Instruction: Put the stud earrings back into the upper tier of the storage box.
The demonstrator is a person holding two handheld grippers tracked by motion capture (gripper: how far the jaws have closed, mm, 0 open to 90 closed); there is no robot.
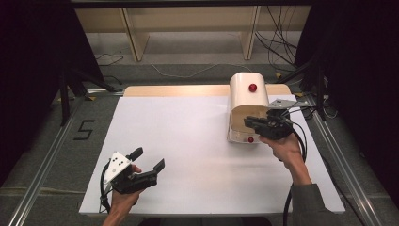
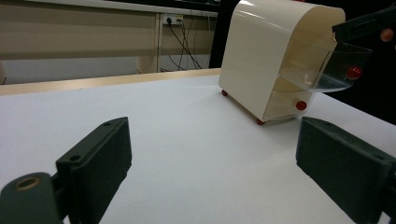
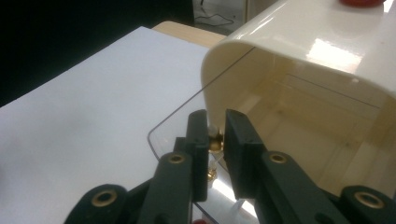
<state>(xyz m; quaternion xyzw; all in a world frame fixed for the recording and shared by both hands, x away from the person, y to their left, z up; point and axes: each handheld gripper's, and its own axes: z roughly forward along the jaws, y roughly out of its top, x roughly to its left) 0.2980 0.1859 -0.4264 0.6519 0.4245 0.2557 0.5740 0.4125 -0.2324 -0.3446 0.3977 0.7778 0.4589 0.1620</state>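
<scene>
A cream, round-topped box (image 1: 247,96) (image 2: 252,60) (image 3: 303,42) stands at the far right of the white board, with a red knob (image 1: 252,87) on its top. Its clear front door (image 2: 322,65) (image 3: 173,126) is swung up and outward; the inside looks bare. My right gripper (image 1: 247,121) (image 3: 215,126) reaches in from the right, its jaws nearly together on the small brass stem of the door's red knob (image 2: 354,72). A second red knob (image 1: 251,139) (image 2: 301,105) sits on the lower front. My left gripper (image 1: 150,157) (image 2: 212,163) hovers low at the near left, wide open and holding nothing.
The white board (image 1: 188,155) lies on a table with a wooden strip (image 1: 174,90) along its far edge. Metal rails (image 1: 42,174) run down both sides. Pale shelf legs (image 1: 134,37) and loose cables (image 1: 277,42) are on the floor beyond.
</scene>
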